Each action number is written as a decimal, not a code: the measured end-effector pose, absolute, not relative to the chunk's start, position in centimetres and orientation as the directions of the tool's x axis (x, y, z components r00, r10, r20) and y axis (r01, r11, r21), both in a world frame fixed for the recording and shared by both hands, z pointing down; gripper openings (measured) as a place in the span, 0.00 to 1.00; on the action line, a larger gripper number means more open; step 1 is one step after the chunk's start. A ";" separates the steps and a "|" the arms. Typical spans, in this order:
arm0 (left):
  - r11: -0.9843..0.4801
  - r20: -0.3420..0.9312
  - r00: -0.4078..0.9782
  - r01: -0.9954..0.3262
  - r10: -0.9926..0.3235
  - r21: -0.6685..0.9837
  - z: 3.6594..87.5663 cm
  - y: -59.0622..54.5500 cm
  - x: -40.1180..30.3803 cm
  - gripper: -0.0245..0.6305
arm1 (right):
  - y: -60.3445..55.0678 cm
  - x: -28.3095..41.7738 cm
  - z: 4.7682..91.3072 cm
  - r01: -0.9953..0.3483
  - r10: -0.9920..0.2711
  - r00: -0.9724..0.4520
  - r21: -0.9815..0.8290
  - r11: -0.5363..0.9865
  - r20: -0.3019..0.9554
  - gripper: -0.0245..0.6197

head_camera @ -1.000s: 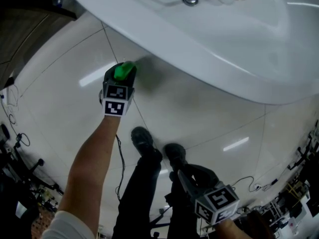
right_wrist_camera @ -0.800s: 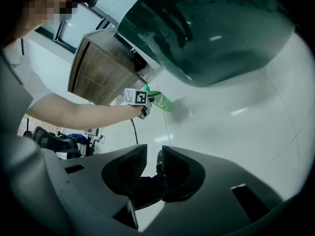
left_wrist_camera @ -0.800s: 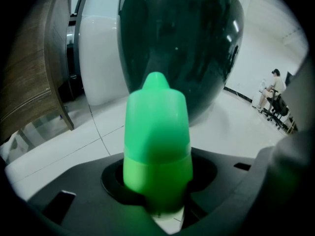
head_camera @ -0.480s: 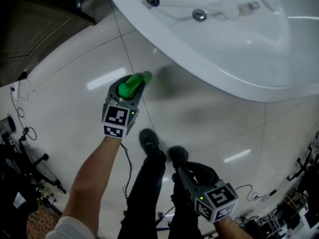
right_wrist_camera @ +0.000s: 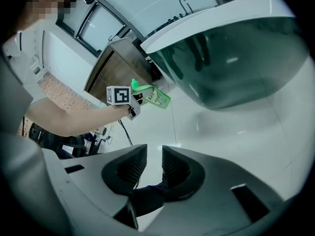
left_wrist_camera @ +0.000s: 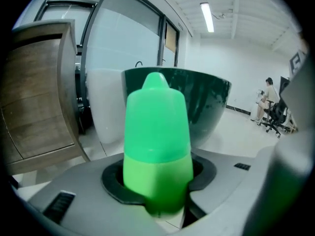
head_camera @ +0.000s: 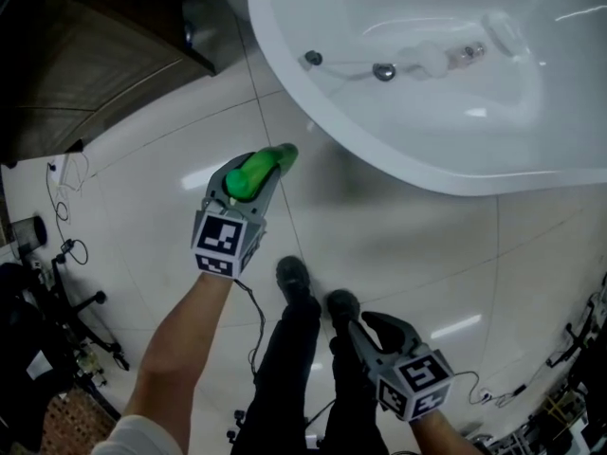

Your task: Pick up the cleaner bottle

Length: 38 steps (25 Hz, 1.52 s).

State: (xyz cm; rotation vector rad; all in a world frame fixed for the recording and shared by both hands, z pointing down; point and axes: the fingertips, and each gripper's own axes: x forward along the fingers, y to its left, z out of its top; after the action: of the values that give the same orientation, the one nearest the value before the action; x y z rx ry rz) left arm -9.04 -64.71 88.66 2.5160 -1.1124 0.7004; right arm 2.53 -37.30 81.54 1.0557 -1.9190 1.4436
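AT THE BATHTUB: A person stands on the pale tiled floor beside a white freestanding bathtub. The left tongs are clamped on the green cleaner bottle. The bottle is clear of the floor, between the tub's rim and the person's dark shoes, and its capped end points forward out of the jaws. The left gripper view shows both pads pressed into the bottle's paler lower body, with the rounded cap standing proud in front. The right tongs hang low by the person's legs, jaws a narrow gap apart with nothing between them. The pick-up itself looks as good as done.

The grip is the weak point from here. The tongs slope downward and the bottle lies along them, so smooth plastic could slide forward out of the pads if the squeeze eases or the wrist tips further. A harder squeeze carries its own risk, since soft walls may buckle and push liquid towards the cap. The tub's curved side is near, and a careless swing could knock the bottle loose. A dark cable trails across the tiles by the feet, ready to catch a step.
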 end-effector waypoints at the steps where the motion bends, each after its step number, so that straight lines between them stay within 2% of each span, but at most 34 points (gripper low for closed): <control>1: -0.654 0.540 0.580 -0.753 -0.610 0.070 87.7 -64.7 -9.2 0.30 | -37.2 2.6 81.0 -0.822 -0.281 -0.568 -0.554 0.136 0.774 0.20; 15: -0.635 0.462 0.581 -0.771 -0.670 0.049 74.2 -63.6 -9.7 0.30 | -36.7 4.8 74.4 -0.819 -0.370 -0.568 -0.550 0.162 0.736 0.20; 31: -0.594 0.399 0.557 -0.804 -0.728 0.039 54.5 -57.1 -10.8 0.30 | -36.3 8.6 61.0 -0.825 -0.491 -0.560 -0.507 0.250 0.668 0.20; 38: -0.587 0.364 0.560 -0.809 -0.744 0.044 46.7 -53.0 -10.8 0.30 | -33.8 9.7 55.9 -0.827 -0.505 -0.560 -0.486 0.284 0.657 0.20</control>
State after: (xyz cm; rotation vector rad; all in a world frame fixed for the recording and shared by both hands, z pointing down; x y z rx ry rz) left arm -10.81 -52.96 46.66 2.5871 -1.3058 0.4585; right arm 9.74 -33.81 55.85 1.2012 -2.1831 1.1737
